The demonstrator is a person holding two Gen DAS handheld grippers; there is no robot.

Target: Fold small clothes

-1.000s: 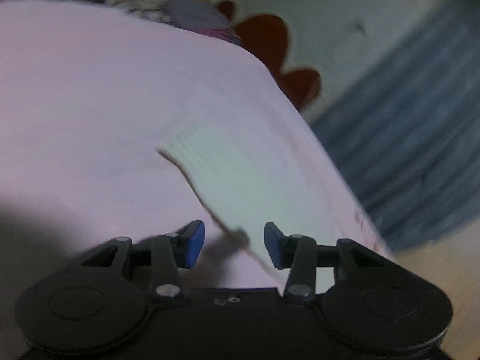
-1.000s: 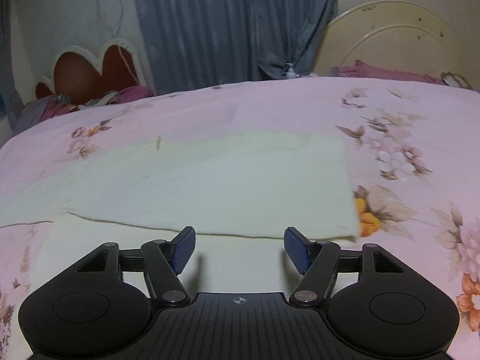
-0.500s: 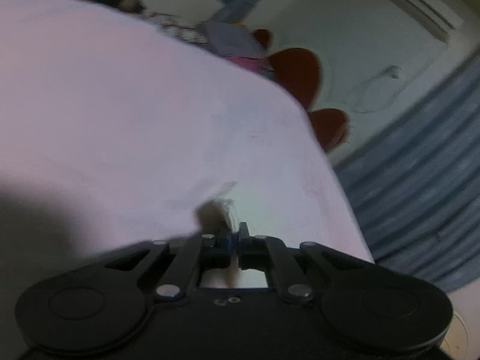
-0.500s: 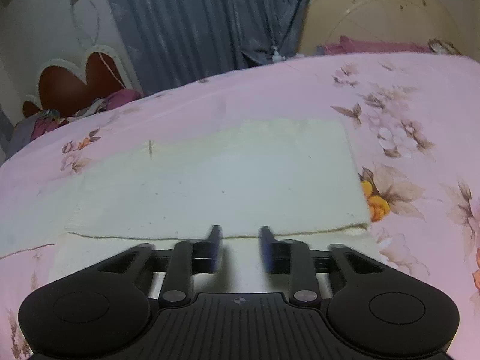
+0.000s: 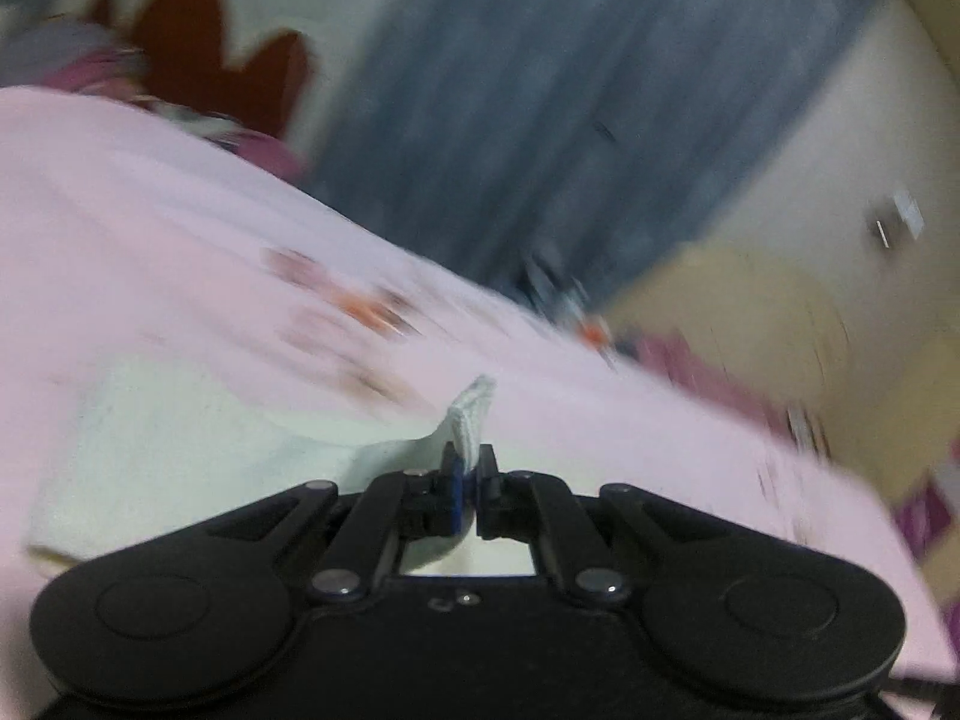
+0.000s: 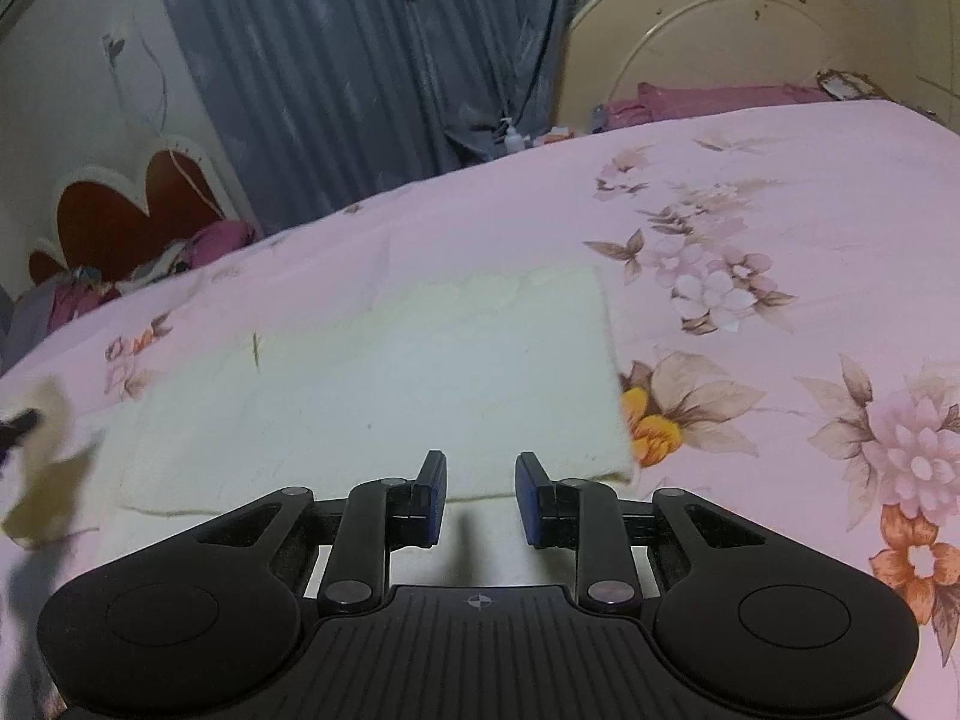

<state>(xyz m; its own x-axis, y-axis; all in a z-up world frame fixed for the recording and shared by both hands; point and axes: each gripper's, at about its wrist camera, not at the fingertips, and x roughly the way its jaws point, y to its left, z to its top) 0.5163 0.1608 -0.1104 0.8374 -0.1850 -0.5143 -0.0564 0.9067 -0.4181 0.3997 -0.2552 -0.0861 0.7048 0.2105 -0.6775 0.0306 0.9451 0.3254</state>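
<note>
A bed covered by a pink flowered sheet [image 6: 750, 192] fills most of both views, with a blue-grey curtain [image 6: 372, 60] hung behind it, a cream headboard [image 6: 720, 36] in the upper right of the right wrist view and a red heart-shaped board [image 6: 138, 204] at the left. A pale cream cloth [image 6: 390, 384] is spread flat in the middle of the right wrist view, one layer folded over another, its right edge beside an orange printed flower. The right gripper [image 6: 477, 495] is seen at the lower centre, its blue-padded fingers [image 6: 435, 495] partly apart over the near layer of the cloth; nothing is pinched between them. In the blurred left wrist view, the left gripper [image 5: 471, 483] is closed on a corner of the cloth [image 5: 471, 420], which is stood up between the pads while the rest trails to the lower left. At the far left edge of the right wrist view, a lifted, blurred flap of the same cloth is seen.
</note>
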